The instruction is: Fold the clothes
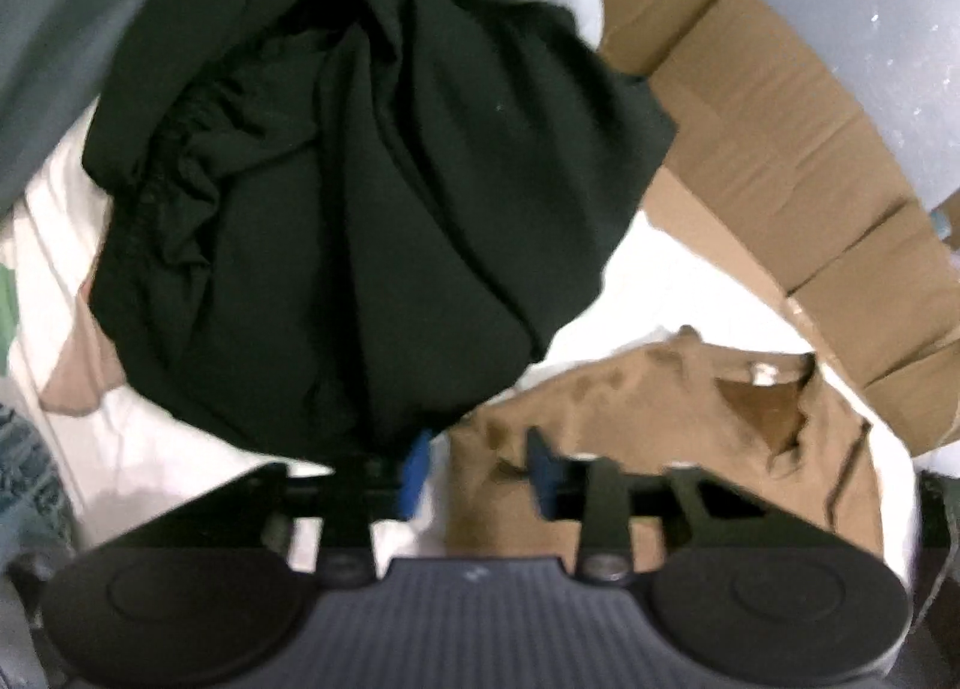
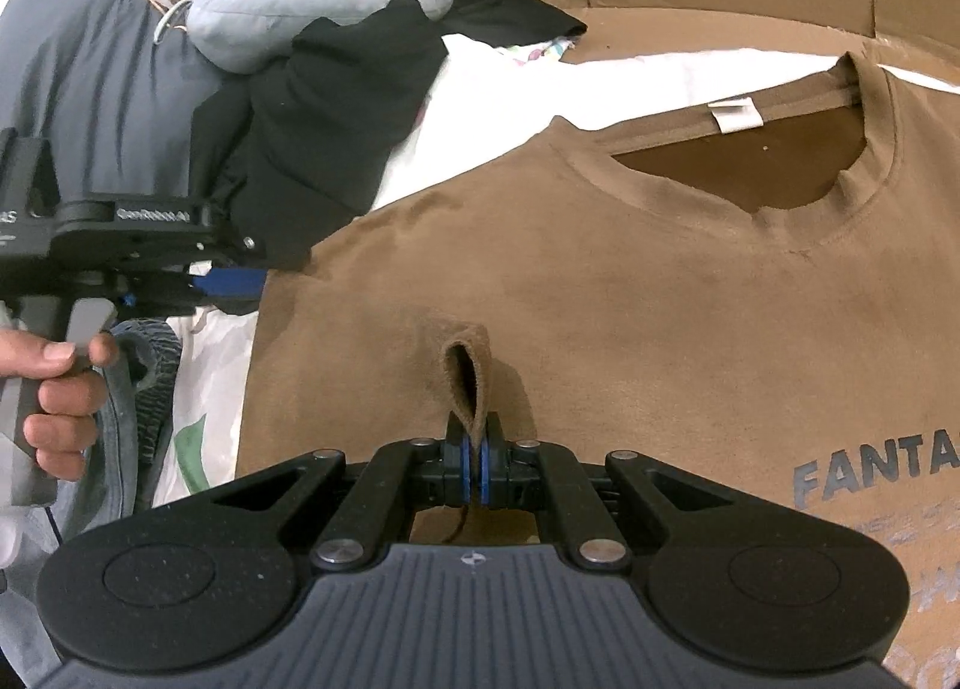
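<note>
Right wrist view: right gripper (image 2: pixel 474 470) clamped shut on a pinched-up fold of brown T-shirt (image 2: pixel 630 293), spread flat on white sheet (image 2: pixel 600 83); chest print cut off at frame edge. Left wrist view: left gripper (image 1: pixel 477 470) blurred, blue pads apart over shirt edge with nothing visibly gripped, black garment (image 1: pixel 360 197) hiding most beyond.

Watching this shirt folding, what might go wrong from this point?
Three things, I'd guess. The right gripper pinches only a small pucker of the brown T-shirt, so the cloth may slip free when pulled. The left gripper has nothing between its blue pads, so lifting now would drag the shirt lopsided. The dark garment lies right beside the shirt's edge, and the left gripper might snag it instead.
</note>
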Tool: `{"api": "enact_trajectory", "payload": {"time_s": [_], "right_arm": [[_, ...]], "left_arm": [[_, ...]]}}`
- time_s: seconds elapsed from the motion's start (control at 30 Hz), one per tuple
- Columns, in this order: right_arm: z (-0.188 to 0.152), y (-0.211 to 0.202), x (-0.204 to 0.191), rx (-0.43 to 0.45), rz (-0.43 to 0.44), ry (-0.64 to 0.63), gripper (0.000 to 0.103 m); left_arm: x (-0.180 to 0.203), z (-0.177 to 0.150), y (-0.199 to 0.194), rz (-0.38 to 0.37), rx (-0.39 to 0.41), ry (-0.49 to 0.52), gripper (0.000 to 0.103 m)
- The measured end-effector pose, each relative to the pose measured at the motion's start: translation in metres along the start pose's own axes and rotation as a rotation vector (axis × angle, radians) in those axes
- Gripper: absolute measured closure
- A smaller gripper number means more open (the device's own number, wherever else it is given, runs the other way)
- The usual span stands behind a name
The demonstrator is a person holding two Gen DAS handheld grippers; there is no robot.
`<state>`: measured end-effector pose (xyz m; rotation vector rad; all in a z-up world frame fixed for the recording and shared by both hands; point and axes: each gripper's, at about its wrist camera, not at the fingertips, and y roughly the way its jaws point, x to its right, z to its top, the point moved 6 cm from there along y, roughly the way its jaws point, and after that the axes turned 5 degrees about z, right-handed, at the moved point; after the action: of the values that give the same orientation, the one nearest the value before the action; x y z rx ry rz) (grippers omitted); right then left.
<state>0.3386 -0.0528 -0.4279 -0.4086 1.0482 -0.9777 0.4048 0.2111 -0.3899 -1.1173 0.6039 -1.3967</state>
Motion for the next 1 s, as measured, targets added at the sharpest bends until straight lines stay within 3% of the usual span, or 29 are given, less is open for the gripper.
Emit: {"api": "enact_trajectory", "payload": {"time_s": [0.03, 0.07, 0.13, 0.2, 0.27, 0.3, 0.37, 0.47, 0.6, 0.7, 0.8, 0.87, 0.93, 1.0], "right_arm": [[0.002, 0.002, 0.001, -0.005, -0.006, 0.01, 0.096], [0.004, 0.004, 0.003, -0.011, -0.01, 0.016, 0.09], [0.008, 0.009, 0.005, -0.014, 0.004, 0.012, 0.071], [0.013, 0.015, 0.004, -0.014, 0.025, 0.004, 0.07], [0.014, 0.02, 0.004, -0.025, 0.042, 0.006, 0.079], [0.014, 0.02, 0.004, -0.029, 0.045, 0.009, 0.102], [0.012, 0.016, 0.003, -0.026, 0.045, 0.012, 0.103], [0.009, 0.004, -0.001, 0.01, 0.017, -0.016, 0.103], [0.004, 0.005, 0.008, -0.017, -0.004, 0.003, 0.103], [0.002, 0.006, 0.011, -0.022, 0.003, 0.013, 0.103], [0.003, 0.006, 0.01, -0.016, 0.01, 0.015, 0.102], [0.003, 0.008, 0.009, -0.016, 0.008, 0.02, 0.102], [0.003, 0.009, 0.009, -0.015, 0.007, 0.022, 0.102], [0.003, 0.009, 0.009, -0.013, 0.006, 0.024, 0.102]], "left_arm": [[0.0, 0.001, 0.001, 0.002, -0.003, 0.0, 0.09], [0.0, 0.002, 0.002, 0.004, -0.006, 0.0, 0.089], [-0.001, 0.005, 0.002, 0.011, -0.005, -0.003, 0.089], [0.0, 0.008, 0.002, 0.022, -0.009, 0.006, 0.089], [0.0, 0.013, 0.003, 0.033, -0.01, 0.01, 0.089], [-0.001, 0.015, 0.004, 0.041, -0.009, 0.011, 0.091], [-0.005, 0.02, 0.005, 0.074, -0.002, 0.013, 0.103], [-0.013, 0.025, 0.009, 0.105, -0.007, -0.012, 0.103], [-0.013, 0.027, 0.003, 0.104, 0.021, -0.032, 0.103], [-0.007, 0.027, -0.007, 0.056, 0.024, -0.038, 0.093], [0.001, 0.026, -0.007, 0.003, -0.021, -0.007, 0.073], [0.005, 0.024, -0.003, 0.025, -0.046, 0.032, 0.061], [0.005, 0.021, 0.004, 0.048, -0.08, 0.055, 0.064], [0.004, 0.019, 0.01, 0.054, -0.098, 0.07, 0.082]]}}
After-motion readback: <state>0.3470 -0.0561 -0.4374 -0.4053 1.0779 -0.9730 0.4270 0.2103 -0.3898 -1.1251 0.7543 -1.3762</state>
